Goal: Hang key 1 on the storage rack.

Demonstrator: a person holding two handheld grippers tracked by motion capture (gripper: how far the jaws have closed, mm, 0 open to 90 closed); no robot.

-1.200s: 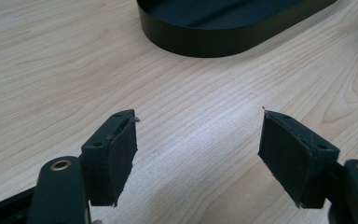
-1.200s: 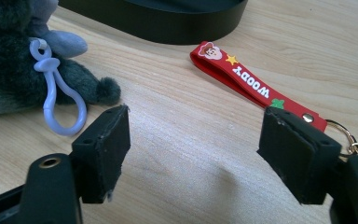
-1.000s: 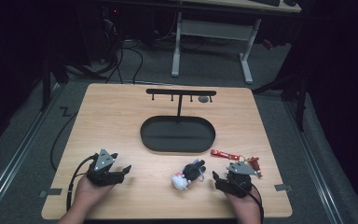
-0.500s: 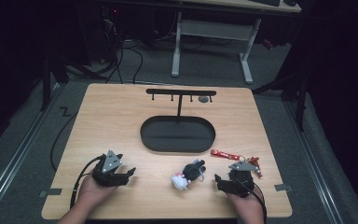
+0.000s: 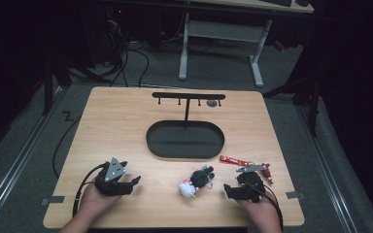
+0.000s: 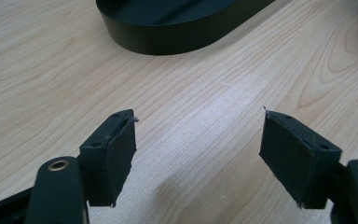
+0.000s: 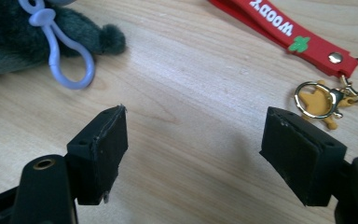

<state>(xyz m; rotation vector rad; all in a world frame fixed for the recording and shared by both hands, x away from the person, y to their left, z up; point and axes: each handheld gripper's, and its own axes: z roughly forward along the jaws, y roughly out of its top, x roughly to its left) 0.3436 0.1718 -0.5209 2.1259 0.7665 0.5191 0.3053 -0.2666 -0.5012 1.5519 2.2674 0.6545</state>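
Note:
A dark plush toy (image 5: 197, 179) with a white end lies near the table's front, between my two grippers. In the right gripper view the plush toy (image 7: 14, 37) carries a lilac plastic loop (image 7: 63, 53). A red strap keychain (image 5: 234, 160) lies right of it; its red strap (image 7: 284, 30) ends in a gold charm (image 7: 319, 100). My right gripper (image 5: 242, 184) is open, empty, just short of both. My left gripper (image 5: 130, 183) is open over bare wood at the front left, facing the black oval tray (image 6: 168, 37).
The black oval tray (image 5: 151, 141) sits mid-table, with a black hook rack (image 5: 188, 96) on a post behind it. A cable (image 5: 60, 145) hangs off the table's left edge. Bare wood lies between the tray and both grippers.
My left gripper has shifted slightly right and toward the front edge. My right gripper has barely moved. Both stay open.

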